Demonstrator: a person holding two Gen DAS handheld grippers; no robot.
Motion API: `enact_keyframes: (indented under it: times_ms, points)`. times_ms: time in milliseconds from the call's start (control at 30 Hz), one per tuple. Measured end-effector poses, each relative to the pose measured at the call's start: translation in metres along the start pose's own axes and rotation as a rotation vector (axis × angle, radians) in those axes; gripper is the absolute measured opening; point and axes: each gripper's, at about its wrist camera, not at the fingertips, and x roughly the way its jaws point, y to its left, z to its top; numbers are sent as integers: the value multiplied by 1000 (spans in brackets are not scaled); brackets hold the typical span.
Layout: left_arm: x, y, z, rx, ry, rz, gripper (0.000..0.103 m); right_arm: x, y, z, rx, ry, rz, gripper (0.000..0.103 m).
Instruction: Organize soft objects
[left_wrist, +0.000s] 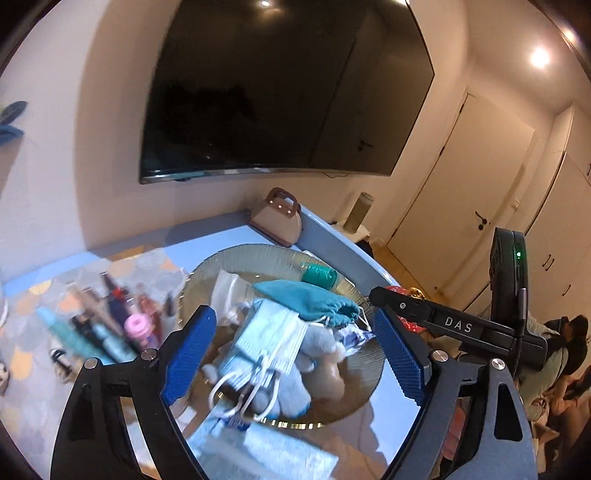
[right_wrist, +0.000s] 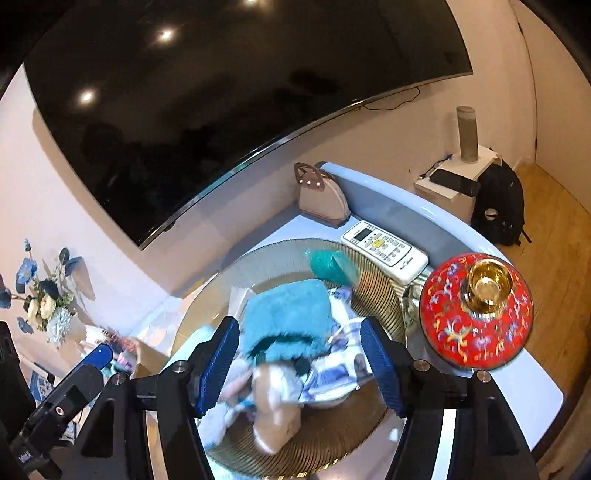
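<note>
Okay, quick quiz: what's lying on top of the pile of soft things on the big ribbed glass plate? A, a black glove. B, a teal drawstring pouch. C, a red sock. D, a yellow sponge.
B: the teal drawstring pouch lies over the face masks and plush toy on the glass plate, its cord end showing in the left wrist view.

One plate (right_wrist: 376, 291), one teal pouch (right_wrist: 291, 314), one remote (right_wrist: 384, 248).

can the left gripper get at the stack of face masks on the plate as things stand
Probably yes. The left gripper stands open just above the face masks, nothing between them. Only the teal pouch overlaps the stack's far end.
</note>
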Motion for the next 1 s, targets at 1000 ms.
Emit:
enact_keyframes:
  times_ms: [1000]
  points:
    - [-180,248,-198,-391,-31,649,98,96,273,-240,-699,273,176,95]
